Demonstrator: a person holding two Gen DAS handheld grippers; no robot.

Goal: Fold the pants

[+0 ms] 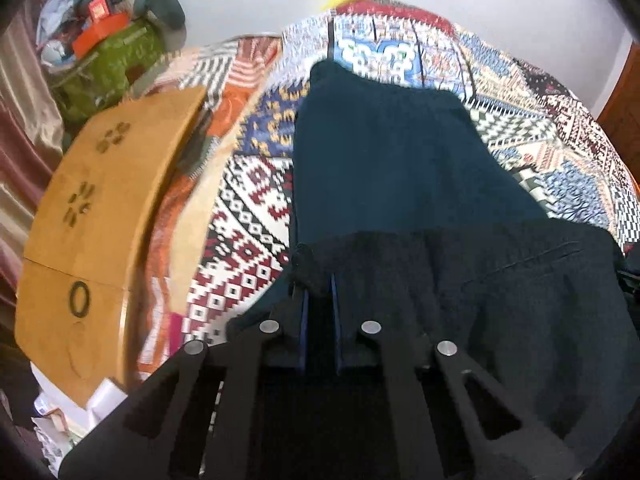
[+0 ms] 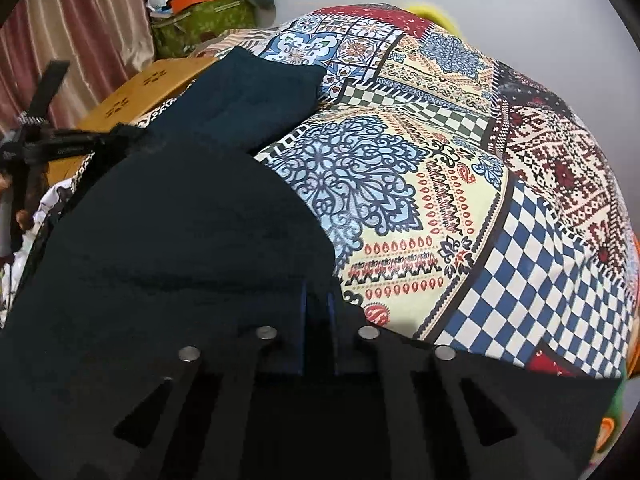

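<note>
Looking along the left hand-held gripper (image 1: 318, 280), its jaws are clenched on the near edge of the pants (image 1: 400, 160), whose long axis runs straight ahead over the bed (image 1: 248, 208). The right hand-held gripper (image 2: 318, 292) likewise pinches that edge, the pants stretching ahead-left.

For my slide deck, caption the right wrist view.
Right gripper shut on the near edge of dark pants laid on a patchwork bedspread.
</note>
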